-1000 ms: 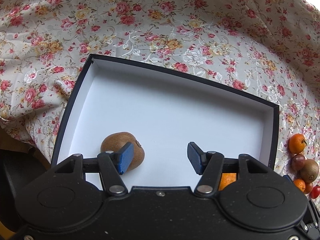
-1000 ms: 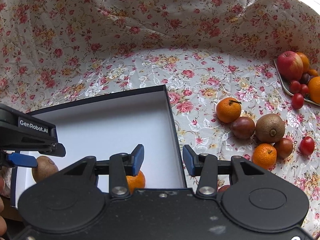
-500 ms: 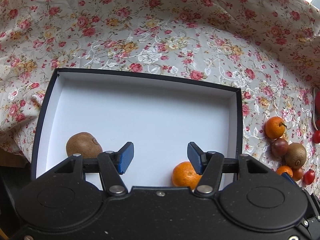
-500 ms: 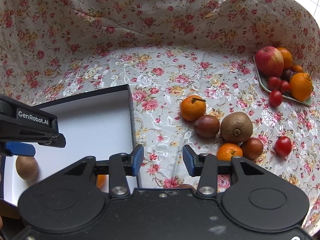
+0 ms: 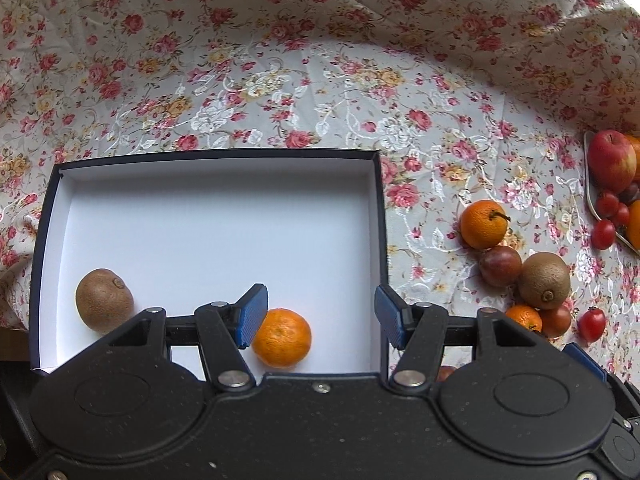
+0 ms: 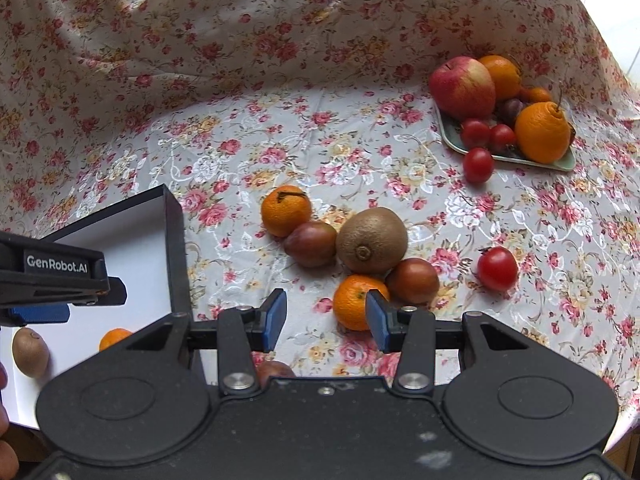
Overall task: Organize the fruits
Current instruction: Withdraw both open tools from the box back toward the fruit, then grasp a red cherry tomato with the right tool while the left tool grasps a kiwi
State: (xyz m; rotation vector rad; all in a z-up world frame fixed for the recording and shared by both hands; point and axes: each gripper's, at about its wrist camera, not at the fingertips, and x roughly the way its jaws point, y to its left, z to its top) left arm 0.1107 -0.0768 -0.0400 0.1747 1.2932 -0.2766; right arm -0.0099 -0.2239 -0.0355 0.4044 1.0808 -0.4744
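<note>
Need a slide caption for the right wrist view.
Open right gripper over loose fruit on floral cloth, box at left.

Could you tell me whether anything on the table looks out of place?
One cherry tomato lies on the floral tablecloth just off the green tray, apart from the tomatoes still on it. Nothing looks damaged.

Soft daylight from the upper right, sharp focus, fisheye bending at the edges.

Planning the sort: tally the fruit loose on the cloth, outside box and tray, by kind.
Mandarins: 2
Kiwi: 1
Dark red fruits: 3, one half hidden
Tomatoes: 2, one by the tray
Total: 8
</note>
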